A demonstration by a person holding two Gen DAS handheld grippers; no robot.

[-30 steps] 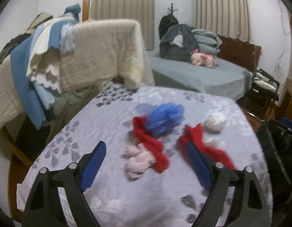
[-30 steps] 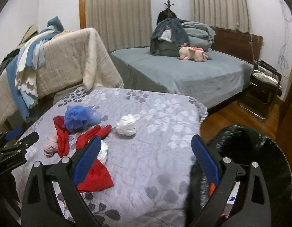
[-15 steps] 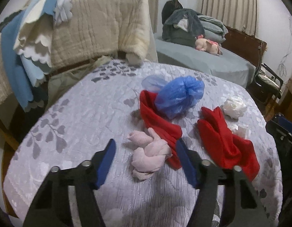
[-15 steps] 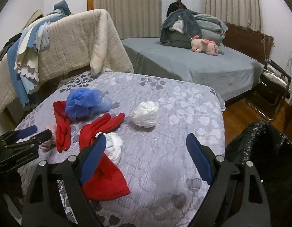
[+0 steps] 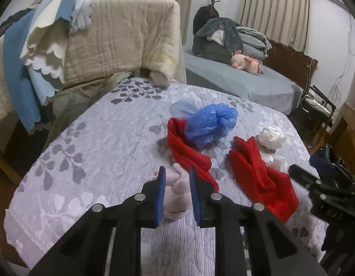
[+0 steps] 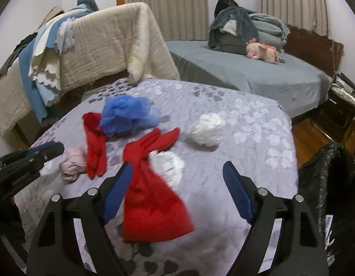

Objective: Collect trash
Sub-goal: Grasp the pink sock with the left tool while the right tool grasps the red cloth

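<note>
Left gripper (image 5: pixel 176 179): blue-padded jaws just closed in around pink crumpled wad (image 5: pixel 176 192), soft and lumpy, pads against both its sides; lower part of wad hidden behind jaws. Right gripper (image 6: pixel 177 172): jaws spread wide and narrowing slightly, clamping nothing, poised over near red glove (image 6: pixel 152 193) and white crumpled wad (image 6: pixel 169 164) lying on that glove; wad blurred, edges hard to make out. Second red glove (image 6: pixel 94 142), fuzzy knit, beside pink wad. Blue plastic bag (image 5: pixel 210 125), thin, crinkled, bunched. White paper ball (image 6: pixel 208 127) farther back on grey leaf-patterned quilt (image 6: pixel 257 138). Black trash bag (image 6: pixel 329 184), glossy, cut off at right edge.
</note>
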